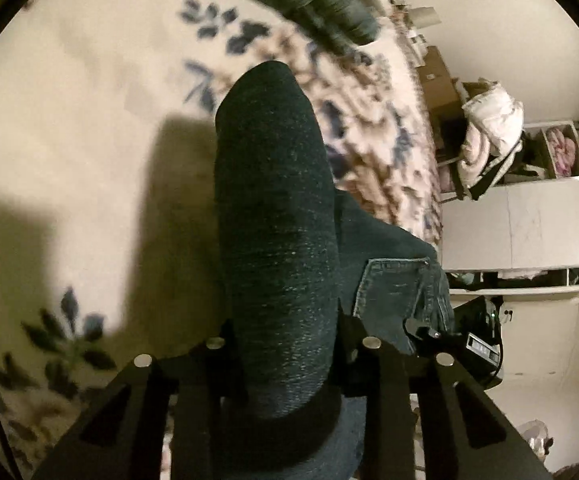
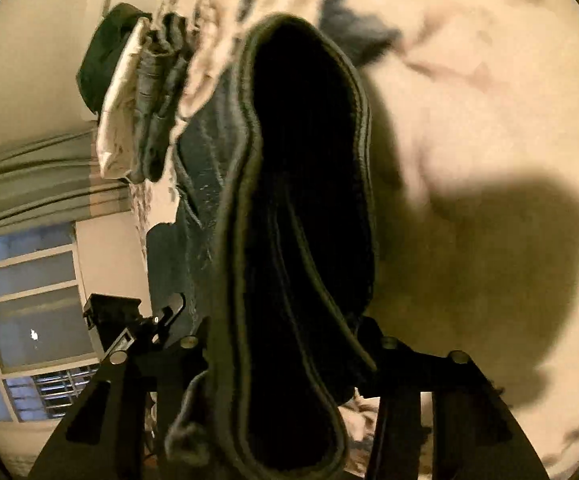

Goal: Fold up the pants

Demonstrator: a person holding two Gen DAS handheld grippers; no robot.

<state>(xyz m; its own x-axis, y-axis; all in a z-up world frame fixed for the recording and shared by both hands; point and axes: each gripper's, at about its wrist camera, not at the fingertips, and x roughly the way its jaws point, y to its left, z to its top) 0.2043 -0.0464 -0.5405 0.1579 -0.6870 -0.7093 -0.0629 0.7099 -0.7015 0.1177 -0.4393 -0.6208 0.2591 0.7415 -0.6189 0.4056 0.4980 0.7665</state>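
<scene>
Left wrist view is showing the left claw [image 1: 285, 344] closing on a thick fold of the dark denim pants [image 1: 277, 208], the cloth rising straight out from between its fingers and arching away ahead of it; a back pocket [image 1: 397, 292] is lying just to the right of the claw. In the right wrist view the right claw [image 2: 285, 344] is likewise clamping a bunched edge of the pants [image 2: 305, 208], with stitched seams running up the fold in front of it. I am judging that the fold is under way: both claws are holding one end of the garment lifted off the bed, with the rest trailing beyond and below them. The next move is probably calling for both claws to travel together, carrying the held end over the part resting on the bed, keeping the edges even and the cloth taut enough not to sag. Beneath and beyond the claws a cream bedspread [image 1: 89, 120] with blue and brown flowers is lying on the bed. To the right of the left claw white shelving [image 1: 529, 224] is holding bundled clothes; to the left of the right claw a window [image 2: 29, 300] and a curtain [image 2: 29, 176] are showing.
</scene>
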